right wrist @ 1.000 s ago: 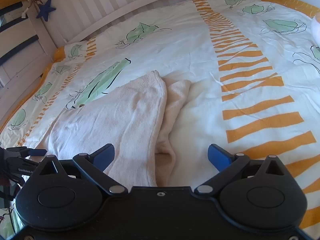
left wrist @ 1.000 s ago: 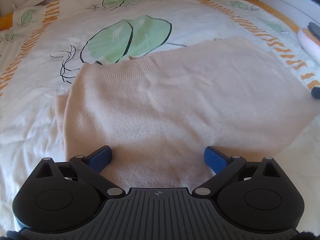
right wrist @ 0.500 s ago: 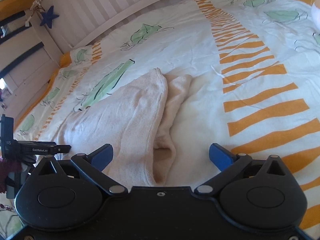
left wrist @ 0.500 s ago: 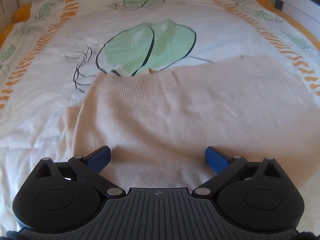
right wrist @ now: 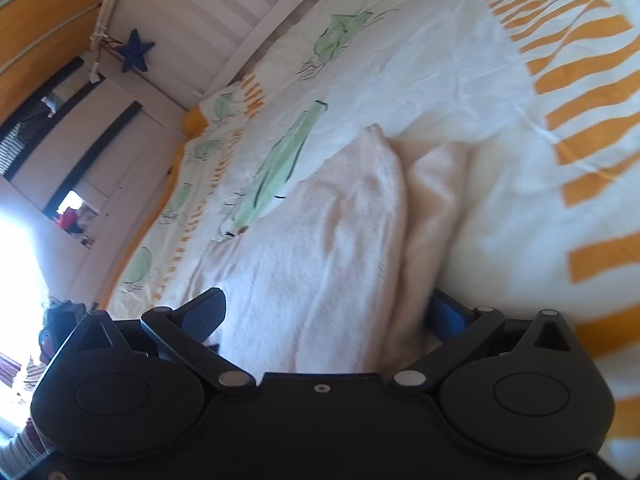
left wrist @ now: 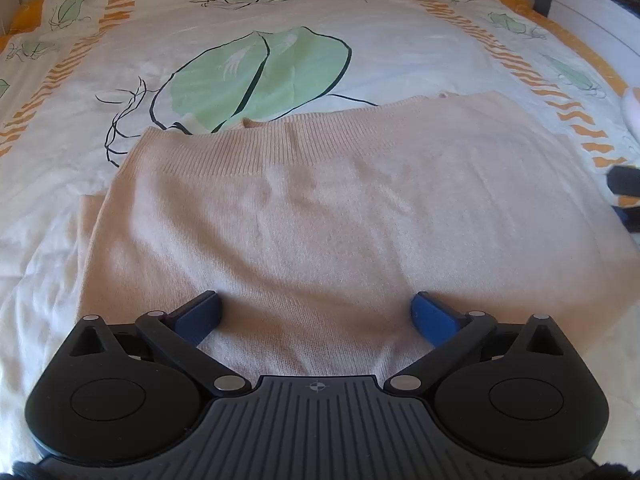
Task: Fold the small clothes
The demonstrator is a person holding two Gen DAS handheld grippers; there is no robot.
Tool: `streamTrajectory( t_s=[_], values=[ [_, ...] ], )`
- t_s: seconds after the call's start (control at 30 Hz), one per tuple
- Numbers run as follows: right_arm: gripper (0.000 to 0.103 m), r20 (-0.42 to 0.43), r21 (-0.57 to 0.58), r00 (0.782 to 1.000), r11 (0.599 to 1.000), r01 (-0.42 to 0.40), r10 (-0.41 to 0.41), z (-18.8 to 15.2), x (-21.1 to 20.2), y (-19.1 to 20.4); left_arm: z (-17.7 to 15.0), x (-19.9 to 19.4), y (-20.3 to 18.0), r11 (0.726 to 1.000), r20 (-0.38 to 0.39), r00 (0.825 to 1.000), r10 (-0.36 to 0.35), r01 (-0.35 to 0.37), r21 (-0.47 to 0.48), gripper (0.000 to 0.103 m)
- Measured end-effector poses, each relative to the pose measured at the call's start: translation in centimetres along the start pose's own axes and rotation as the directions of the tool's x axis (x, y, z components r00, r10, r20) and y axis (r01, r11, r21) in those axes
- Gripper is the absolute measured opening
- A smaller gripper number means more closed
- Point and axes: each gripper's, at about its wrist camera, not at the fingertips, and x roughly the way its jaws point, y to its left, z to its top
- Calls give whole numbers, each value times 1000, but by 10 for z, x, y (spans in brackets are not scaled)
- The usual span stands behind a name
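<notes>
Garment: a pale peach knitted jumper (left wrist: 340,216) lies flat on the bed, filling the middle and lower half of the left wrist view; in the right wrist view it runs from lower centre up to mid-frame (right wrist: 320,240).
Ribbed edge: the jumper's ribbed hem band (left wrist: 256,144) forms the far edge, crossing the left wrist view from centre left towards upper right.
Side edges: the left edge drops from the hem corner to the lower left of the frame, with a second layer showing just outside it; the right edge slopes to the right frame border.
Folded layers: in the right wrist view two stacked layers end in rounded tips at mid-frame, the lower layer (right wrist: 436,200) showing to the right of the upper.
Bedding: a white duvet cover printed with green leaves and orange bands (left wrist: 260,32) surrounds the jumper.
Open room: bare cover lies beyond the hem in the upper half of the left wrist view, and to the right of the jumper in the right wrist view.
Left gripper (left wrist: 316,316): blue fingers spread wide, both over the near part of the jumper, nothing held.
Right gripper (right wrist: 328,316): fingers spread wide, straddling the near end of the jumper; its right finger is partly hidden behind the fabric edge.
Boundary: a white slatted bed rail (right wrist: 224,12) lines the upper left of the right wrist view, with a dark blue star (right wrist: 136,51) hanging on it.
</notes>
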Motion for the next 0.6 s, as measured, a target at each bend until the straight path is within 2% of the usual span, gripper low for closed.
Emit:
streamTrajectory(
  t_s=[0.2,0.33,0.53,0.6],
  values=[
    [103,25,-23,999,1000,-21,22,-5,2,1,1,3,-3,1000,-13,1000,18,-18,-9,103],
    [103,-16,-43,999,998,-36,36,0,1,1,3,4,-4,999,-25,999,27,-28,-24,103],
    [103,-33,-62,998,997,-55,53,0,2,0,9,3,-2,999,-51,998,19,-21,-41,103],
    [103,-45,-70,998,996,-54,51,0,2,2,15,-2,-1,998,-38,999,18,-20,-62,101]
  ],
)
